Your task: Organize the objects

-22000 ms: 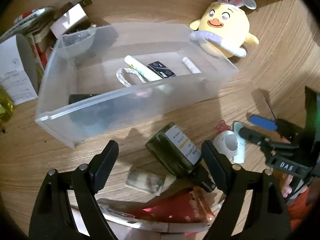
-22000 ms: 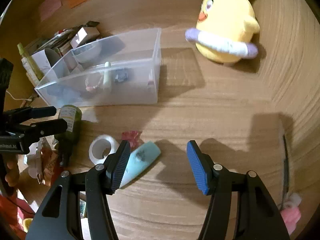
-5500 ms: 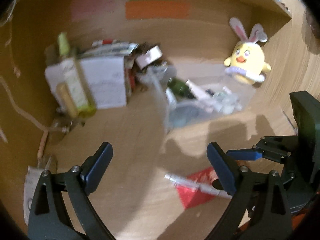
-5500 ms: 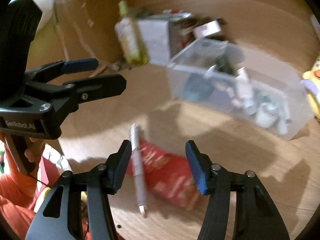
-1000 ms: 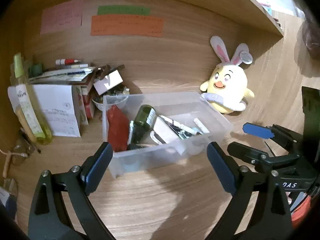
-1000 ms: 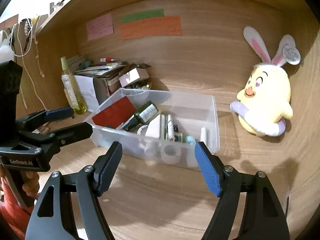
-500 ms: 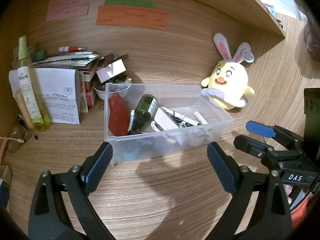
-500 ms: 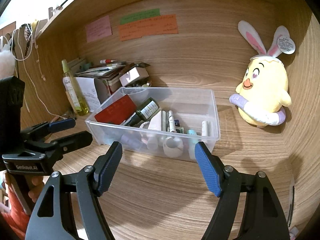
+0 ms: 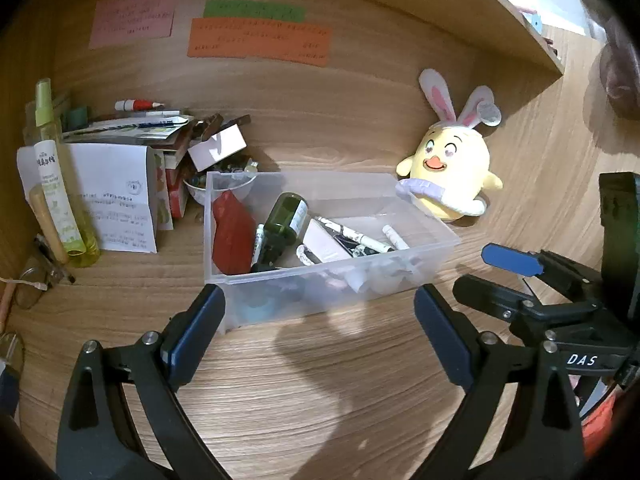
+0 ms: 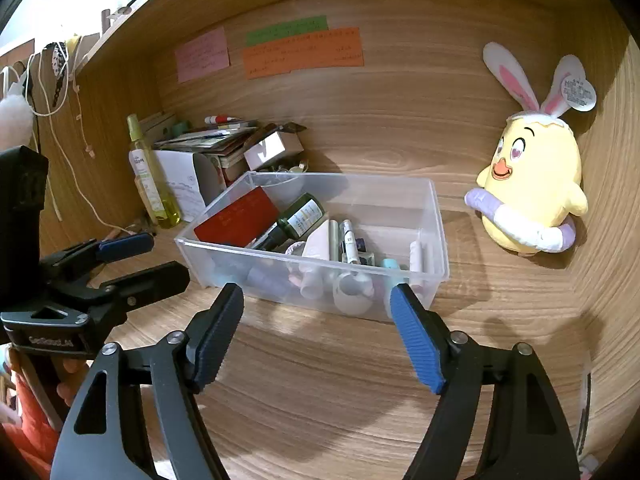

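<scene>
Much of the clear plastic bin's (image 10: 434, 236) lower contents is blurred behind its frosted front wall: pale rounded shapes, one like a roll of tape (image 10: 352, 292), cannot be told apart surely. The bowl (image 9: 218, 192) behind the bin is half hidden by its back corner, and the stack of papers and booklets (image 9: 132, 128) is too cluttered to sort out. A person's fingers (image 10: 66, 380) show only at the left edge, under the left gripper's handle.

The bin is a rectangular, translucent box standing on the wood-grain desk (image 9: 320, 392), in front of both grippers. Inside it a flat red packet (image 10: 238, 218) leans on the left wall, a dark green glass bottle (image 9: 284, 220) with a white label lies tilted beside it, and white pens (image 9: 356, 236) and small tubes lie toward the right.

A soft yellow chick plush (image 10: 532, 196) with rabbit ears sits just right of the bin. A tall yellow spray bottle (image 9: 60, 184) stands at the far left.

The left gripper (image 9: 318, 332) stands spread wide with nothing between its blue pads. The right gripper (image 10: 318, 328) is opening, its ribbed blue pads apart and holding nothing
</scene>
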`<state>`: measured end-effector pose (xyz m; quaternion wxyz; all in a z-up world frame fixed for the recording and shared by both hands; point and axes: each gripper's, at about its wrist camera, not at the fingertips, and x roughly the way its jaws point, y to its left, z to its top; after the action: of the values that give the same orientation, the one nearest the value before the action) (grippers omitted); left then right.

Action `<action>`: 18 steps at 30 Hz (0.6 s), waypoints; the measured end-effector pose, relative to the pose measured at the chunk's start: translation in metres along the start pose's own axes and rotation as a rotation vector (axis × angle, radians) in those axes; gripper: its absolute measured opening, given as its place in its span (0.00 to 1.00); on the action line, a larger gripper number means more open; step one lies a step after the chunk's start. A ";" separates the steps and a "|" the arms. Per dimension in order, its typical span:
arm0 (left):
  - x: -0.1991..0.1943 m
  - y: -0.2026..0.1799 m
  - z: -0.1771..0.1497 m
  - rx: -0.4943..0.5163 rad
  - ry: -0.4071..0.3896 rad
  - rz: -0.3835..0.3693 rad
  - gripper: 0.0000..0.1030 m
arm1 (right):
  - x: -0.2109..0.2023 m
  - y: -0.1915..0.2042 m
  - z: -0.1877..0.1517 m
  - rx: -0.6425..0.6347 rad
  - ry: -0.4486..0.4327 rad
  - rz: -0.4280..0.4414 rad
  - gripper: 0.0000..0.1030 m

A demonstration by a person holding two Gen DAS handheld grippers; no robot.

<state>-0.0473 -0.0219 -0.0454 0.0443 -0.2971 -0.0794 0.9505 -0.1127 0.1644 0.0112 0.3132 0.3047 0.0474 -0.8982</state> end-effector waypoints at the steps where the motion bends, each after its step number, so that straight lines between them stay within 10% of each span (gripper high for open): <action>1: -0.001 0.000 0.000 -0.001 -0.005 0.001 0.96 | 0.000 0.000 0.000 0.003 -0.001 -0.001 0.74; 18: 0.000 -0.002 -0.001 -0.009 -0.004 -0.014 0.97 | 0.000 -0.003 -0.004 0.022 0.002 -0.005 0.77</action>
<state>-0.0465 -0.0199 -0.0463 0.0497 -0.2946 -0.0860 0.9504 -0.1126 0.1681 0.0081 0.3075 0.3092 0.0387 -0.8991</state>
